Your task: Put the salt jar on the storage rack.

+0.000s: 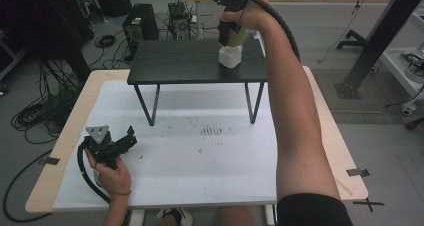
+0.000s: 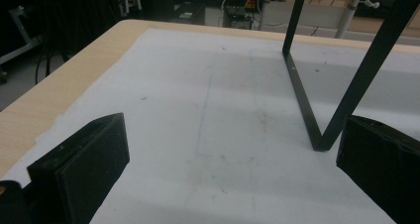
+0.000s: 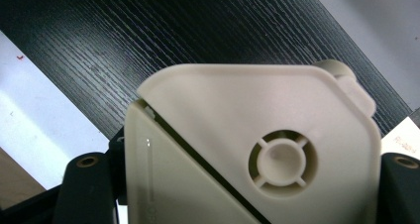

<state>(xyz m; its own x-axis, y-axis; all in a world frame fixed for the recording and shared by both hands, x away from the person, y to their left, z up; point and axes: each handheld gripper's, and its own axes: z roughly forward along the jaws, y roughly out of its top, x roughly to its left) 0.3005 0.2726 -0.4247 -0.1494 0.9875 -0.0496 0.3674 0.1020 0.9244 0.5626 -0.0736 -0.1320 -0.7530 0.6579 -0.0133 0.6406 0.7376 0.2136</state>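
A cream-white plastic container (image 1: 230, 56) with a pale green upper part stands on the right side of a low black table (image 1: 185, 61). My right gripper (image 1: 231, 36) comes down on it from above and is shut on it. In the right gripper view its flip-top lid (image 3: 247, 135) sits between the two black jaws of that gripper (image 3: 242, 184), over the black wood grain (image 3: 148, 40). My left gripper (image 1: 131, 137) rests in a hand low on the white sheet at the front left, open with nothing in it. Its wide-apart jaws (image 2: 233, 169) frame bare sheet.
The black table stands on thin V-shaped legs (image 2: 307, 110) on a white sheet (image 1: 200, 156) over a wooden tabletop (image 1: 75, 131). Small dark specks (image 1: 211, 131) mark the sheet's middle. A computer tower (image 1: 140, 23) and cables (image 1: 40, 111) lie on the floor beyond.
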